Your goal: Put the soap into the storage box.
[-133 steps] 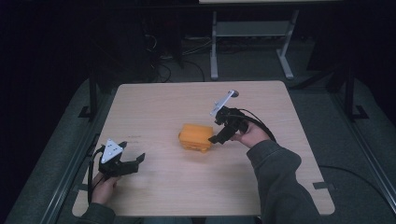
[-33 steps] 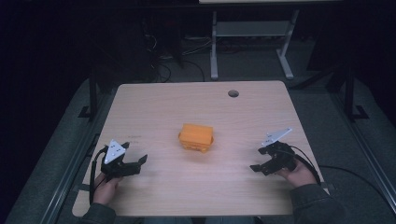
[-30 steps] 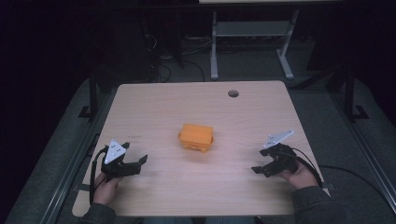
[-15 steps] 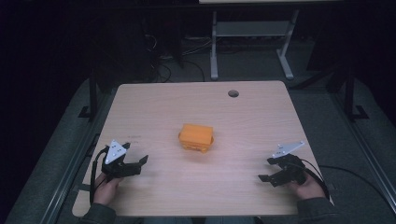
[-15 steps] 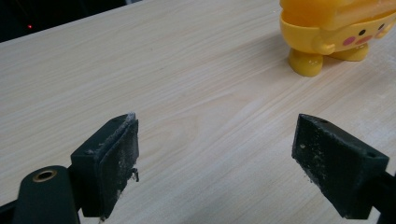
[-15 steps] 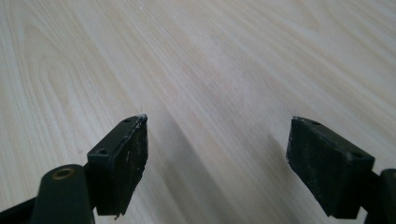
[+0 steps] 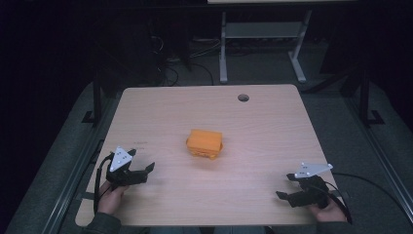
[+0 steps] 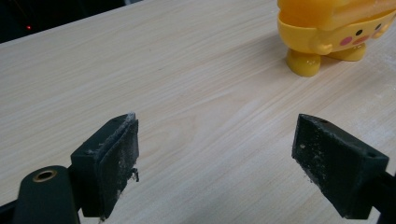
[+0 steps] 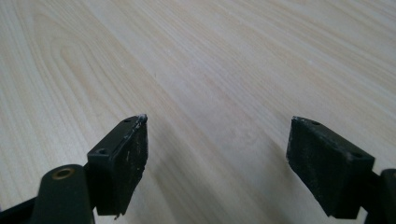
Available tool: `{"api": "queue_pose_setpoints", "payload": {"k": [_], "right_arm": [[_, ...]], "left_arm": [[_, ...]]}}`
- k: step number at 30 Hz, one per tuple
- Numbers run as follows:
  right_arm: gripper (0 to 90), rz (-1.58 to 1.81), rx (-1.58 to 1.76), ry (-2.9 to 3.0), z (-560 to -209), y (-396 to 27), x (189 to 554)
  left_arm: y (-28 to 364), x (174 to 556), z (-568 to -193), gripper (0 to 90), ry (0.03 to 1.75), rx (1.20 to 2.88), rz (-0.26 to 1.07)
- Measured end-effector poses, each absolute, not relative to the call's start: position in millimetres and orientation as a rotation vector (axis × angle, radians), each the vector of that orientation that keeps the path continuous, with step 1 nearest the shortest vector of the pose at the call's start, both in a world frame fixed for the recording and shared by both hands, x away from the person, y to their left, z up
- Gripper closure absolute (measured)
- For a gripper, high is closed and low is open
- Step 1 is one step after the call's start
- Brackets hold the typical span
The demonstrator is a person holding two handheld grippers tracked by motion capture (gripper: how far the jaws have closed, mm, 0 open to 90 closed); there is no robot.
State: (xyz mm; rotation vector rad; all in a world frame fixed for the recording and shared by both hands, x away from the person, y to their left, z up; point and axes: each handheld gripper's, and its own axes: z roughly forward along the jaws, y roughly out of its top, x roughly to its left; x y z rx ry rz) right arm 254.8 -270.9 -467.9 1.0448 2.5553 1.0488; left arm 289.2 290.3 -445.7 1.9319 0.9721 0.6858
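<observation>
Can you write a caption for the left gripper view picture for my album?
Open claw waits above the wooden table, with a yellow toy with pink cheeks standing ahead.

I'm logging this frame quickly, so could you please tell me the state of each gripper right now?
Left gripper: open, jaws wide apart, holding nothing.
Right gripper: open, jaws wide apart, holding nothing.

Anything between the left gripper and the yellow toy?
Nothing visible. The left gripper, jaws open, faces the yellow toy across bare table. The right gripper sits open at the other near corner, off that path.
</observation>
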Motion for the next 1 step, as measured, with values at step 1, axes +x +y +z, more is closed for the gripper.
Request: {"api": "queue_pose_setpoints", "payload": {"k": [1], "right_arm": [[20.0, 1.049, 1.049, 2.55, -468.5, -272.0, 253.3]], "left_arm": [[290.2, 289.2, -445.8, 14.0, 0.973, 1.931, 0.685]]}}
